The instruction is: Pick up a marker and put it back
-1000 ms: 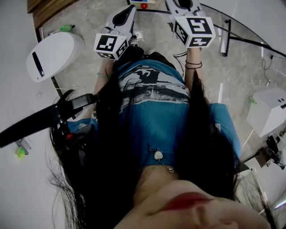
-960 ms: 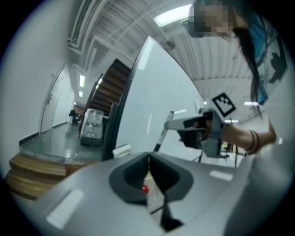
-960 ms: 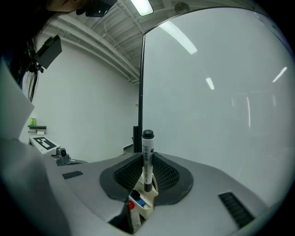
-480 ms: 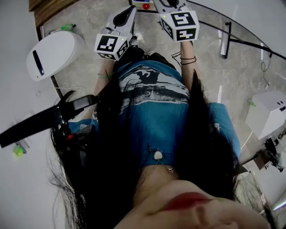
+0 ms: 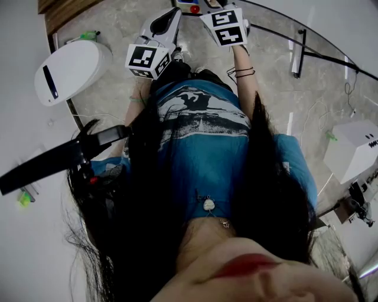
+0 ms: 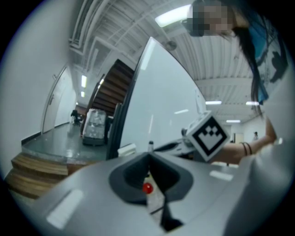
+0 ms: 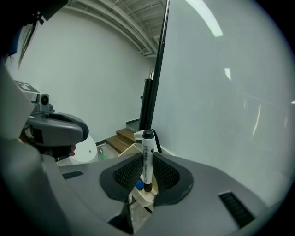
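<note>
A white marker (image 7: pixel 148 146) with a black cap stands upright between the pads of my right gripper (image 7: pixel 145 162), which is shut on it. Its lower end is just above a pale holder (image 7: pixel 144 197) that has a blue piece in it. In the head view the right gripper's marker cube (image 5: pixel 224 26) sits at the top, beside a red cap (image 5: pixel 194 9). My left gripper (image 6: pixel 148 159) is level with its tips together and holds nothing. Through the gap behind its tips I see the red cap (image 6: pixel 147 188). A whiteboard (image 7: pixel 221 92) rises right in front.
A black post (image 7: pixel 154 83) edges the whiteboard. A white rounded unit (image 5: pixel 71 71) stands on the floor at left and a white box (image 5: pixel 354 147) at right. Wooden steps (image 6: pixel 37 166) lie to the left. Cables trail over the stone floor.
My right gripper has moved toward the top of the head view, closer to the red cap, with the marker still in it. The left gripper has stayed put.
</note>
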### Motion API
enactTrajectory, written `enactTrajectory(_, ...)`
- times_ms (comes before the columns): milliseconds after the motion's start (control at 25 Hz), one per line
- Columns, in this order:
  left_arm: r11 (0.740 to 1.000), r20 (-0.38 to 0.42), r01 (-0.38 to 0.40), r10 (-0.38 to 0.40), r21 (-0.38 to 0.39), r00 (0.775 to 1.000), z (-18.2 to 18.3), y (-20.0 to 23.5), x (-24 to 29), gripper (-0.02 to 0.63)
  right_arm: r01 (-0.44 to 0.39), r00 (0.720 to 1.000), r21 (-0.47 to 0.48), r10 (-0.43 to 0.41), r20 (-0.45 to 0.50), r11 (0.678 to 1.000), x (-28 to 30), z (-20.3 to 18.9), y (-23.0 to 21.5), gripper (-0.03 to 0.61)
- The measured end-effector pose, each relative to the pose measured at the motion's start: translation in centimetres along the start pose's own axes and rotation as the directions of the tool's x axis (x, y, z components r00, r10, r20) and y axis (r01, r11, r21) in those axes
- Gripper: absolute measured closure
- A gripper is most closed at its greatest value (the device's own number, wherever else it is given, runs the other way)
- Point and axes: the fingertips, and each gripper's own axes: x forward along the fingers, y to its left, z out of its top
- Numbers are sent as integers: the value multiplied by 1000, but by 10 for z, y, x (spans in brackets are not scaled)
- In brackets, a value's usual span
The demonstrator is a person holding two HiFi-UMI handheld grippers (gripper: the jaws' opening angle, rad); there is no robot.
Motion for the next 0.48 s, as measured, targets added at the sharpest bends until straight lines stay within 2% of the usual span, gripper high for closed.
enactTrajectory(200, 1000, -8, -6, 6, -5, 1000, 0, 4, 1, 612, -27, 999, -13, 27, 18, 1000, 3, 4, 6, 503)
enactTrajectory(480, 1000, -9, -10, 10, -7, 1000, -2, 9, 4, 612, -30, 998, 22, 28, 59, 999, 2, 12, 2, 503)
